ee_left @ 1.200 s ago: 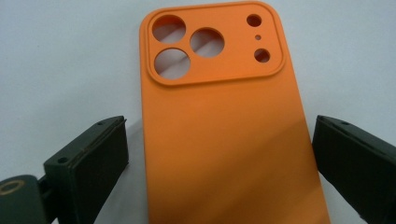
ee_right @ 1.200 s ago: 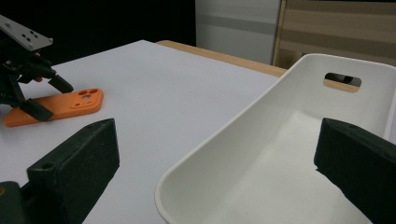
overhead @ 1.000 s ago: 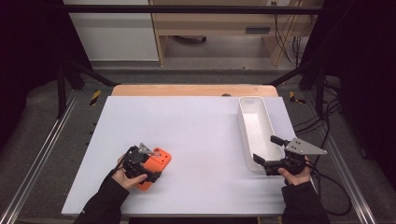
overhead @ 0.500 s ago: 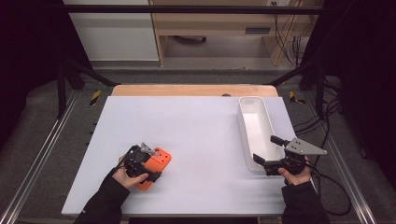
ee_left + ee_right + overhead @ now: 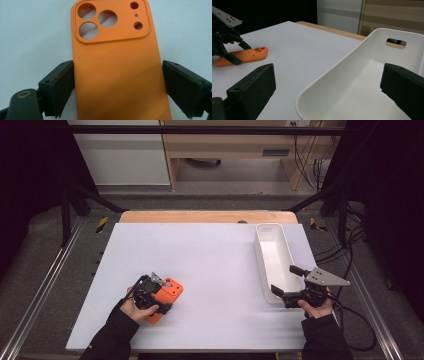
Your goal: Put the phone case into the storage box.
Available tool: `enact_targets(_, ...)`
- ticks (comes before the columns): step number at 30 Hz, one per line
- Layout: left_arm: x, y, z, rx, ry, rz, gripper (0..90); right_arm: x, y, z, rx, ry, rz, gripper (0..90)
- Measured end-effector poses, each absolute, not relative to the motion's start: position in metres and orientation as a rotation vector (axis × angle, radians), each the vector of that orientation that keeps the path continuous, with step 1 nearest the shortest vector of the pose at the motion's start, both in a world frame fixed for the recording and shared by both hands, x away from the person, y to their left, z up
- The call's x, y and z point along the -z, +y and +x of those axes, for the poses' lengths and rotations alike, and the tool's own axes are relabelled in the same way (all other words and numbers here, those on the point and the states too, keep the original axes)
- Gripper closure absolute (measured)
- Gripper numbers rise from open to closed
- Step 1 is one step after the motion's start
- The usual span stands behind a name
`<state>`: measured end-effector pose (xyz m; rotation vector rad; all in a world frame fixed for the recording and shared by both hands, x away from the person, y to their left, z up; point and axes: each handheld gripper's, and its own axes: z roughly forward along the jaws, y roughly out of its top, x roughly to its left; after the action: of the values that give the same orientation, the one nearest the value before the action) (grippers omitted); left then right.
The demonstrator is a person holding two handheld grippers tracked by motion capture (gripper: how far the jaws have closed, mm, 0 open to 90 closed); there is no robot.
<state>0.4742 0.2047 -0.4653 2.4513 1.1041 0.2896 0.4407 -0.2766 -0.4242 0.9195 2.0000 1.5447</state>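
The left gripper (image 5: pixel 117 87) has just been closing its jaws on the orange phone case (image 5: pixel 117 67), which lies flat near the front left corner of the white worktop (image 5: pixel 210 255), camera cut-outs pointing away from the hand. In the left gripper view the pads (image 5: pixel 60 87) sit against both long edges of the case — clenched on it, or very nearly so. That suggests the pick-up is secured and lifting comes next. The right gripper (image 5: pixel 290 282) hangs released, its jaws wide around the near end of the empty white tray (image 5: pixel 260 250) along the right edge — probably where the case goes.
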Motion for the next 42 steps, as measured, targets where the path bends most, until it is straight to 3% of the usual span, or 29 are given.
enact_targets(42,0.43,0.211,0.461,-0.367,1.007,2.315,13.3,0.423,-0.278,0.44,-1.548,2.002,0.902,0.5)
